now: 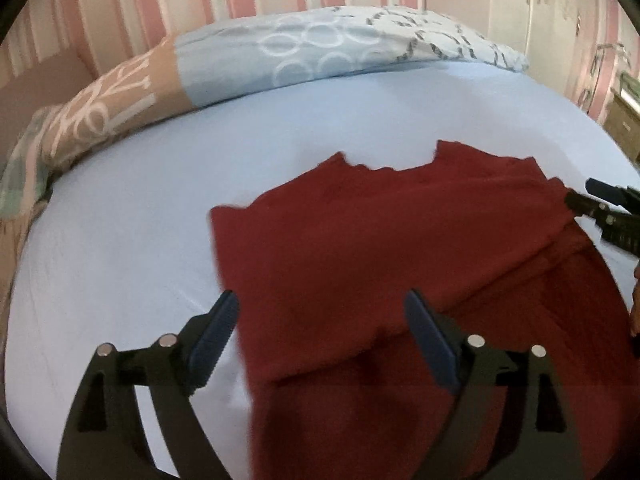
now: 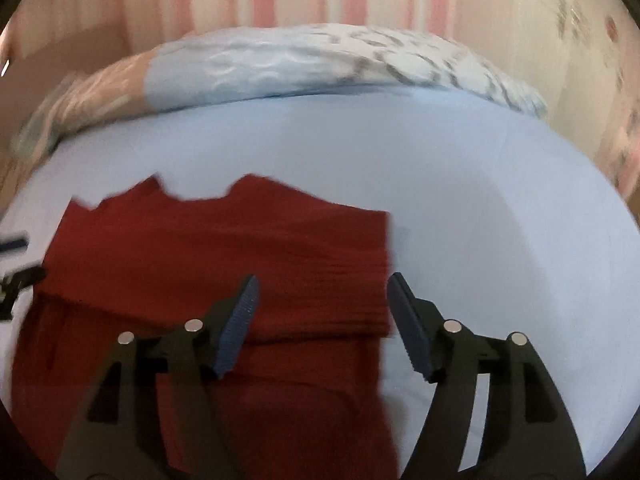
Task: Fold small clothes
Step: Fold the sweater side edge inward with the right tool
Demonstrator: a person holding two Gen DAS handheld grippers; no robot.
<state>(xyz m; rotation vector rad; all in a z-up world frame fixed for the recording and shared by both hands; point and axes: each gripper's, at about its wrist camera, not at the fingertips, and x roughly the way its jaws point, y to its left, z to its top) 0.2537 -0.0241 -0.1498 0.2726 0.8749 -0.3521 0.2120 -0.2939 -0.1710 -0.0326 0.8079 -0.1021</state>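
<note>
Your red garment point(image 1: 380, 248) lies centre-frame on the light blue bed sheet point(image 1: 140, 240), its upper part already folded over the lower. Both tools hang over it with fingers spread apart, gripping nothing: the left tool point(image 1: 320, 328) at its left edge, the right tool point(image 2: 322, 320) at its right edge. Catch only the top layer and the fold will likely slide askew or open. No containers show; a pillow point(image 1: 280, 52) lies across the upper frame.

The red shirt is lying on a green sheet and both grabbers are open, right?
Not quite. The red shirt lies on a light blue sheet, not green, as both wrist views show. The left grabber and right grabber are open.
</note>
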